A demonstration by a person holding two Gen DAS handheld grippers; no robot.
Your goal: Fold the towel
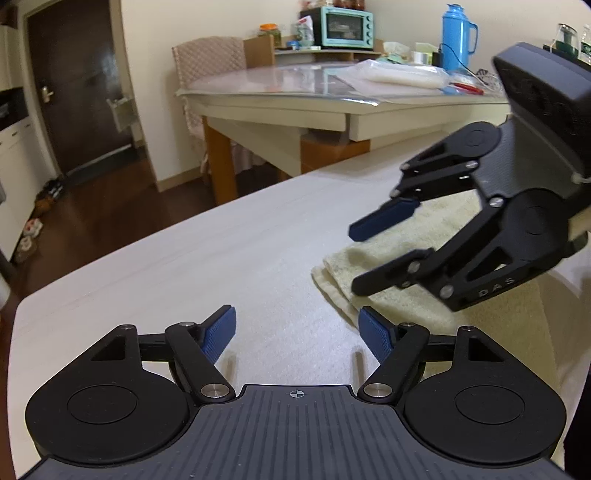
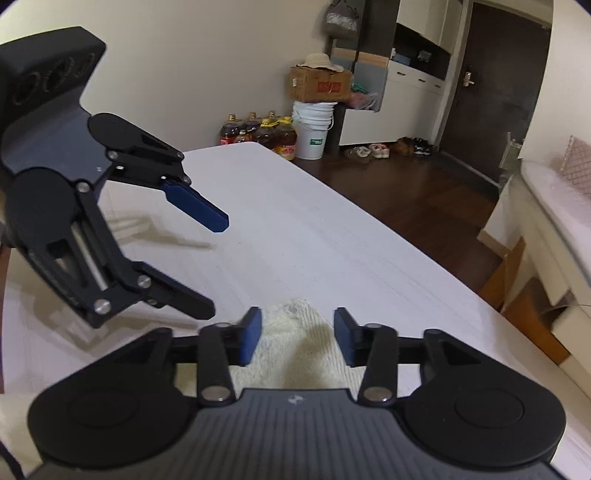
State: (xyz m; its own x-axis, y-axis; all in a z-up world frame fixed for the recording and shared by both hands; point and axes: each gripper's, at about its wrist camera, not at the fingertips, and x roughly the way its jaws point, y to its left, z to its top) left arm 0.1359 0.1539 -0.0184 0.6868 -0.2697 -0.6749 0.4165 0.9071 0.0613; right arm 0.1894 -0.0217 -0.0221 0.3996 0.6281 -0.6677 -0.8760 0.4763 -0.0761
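A cream towel (image 1: 406,310) lies folded on the white table (image 1: 221,258), at the right of the left wrist view. My left gripper (image 1: 297,328) stands open over bare tabletop just left of the towel's edge, with nothing between its blue pads. My right gripper (image 1: 357,260) hovers over the towel, jaws apart. In the right wrist view the towel (image 2: 295,350) shows between and below the right gripper (image 2: 297,328); its pads stand clear of the cloth on both sides. The left gripper (image 2: 216,267) hangs open at the left over the table (image 2: 314,221).
Beyond the table stands a glass-topped dining table (image 1: 295,96) with a blue thermos (image 1: 458,37), a teal toaster oven (image 1: 345,27) and a chair (image 1: 207,62). Oil bottles (image 2: 266,133), a white bucket (image 2: 314,129), shoes and dark wood floor (image 2: 406,192) lie past the far edge.
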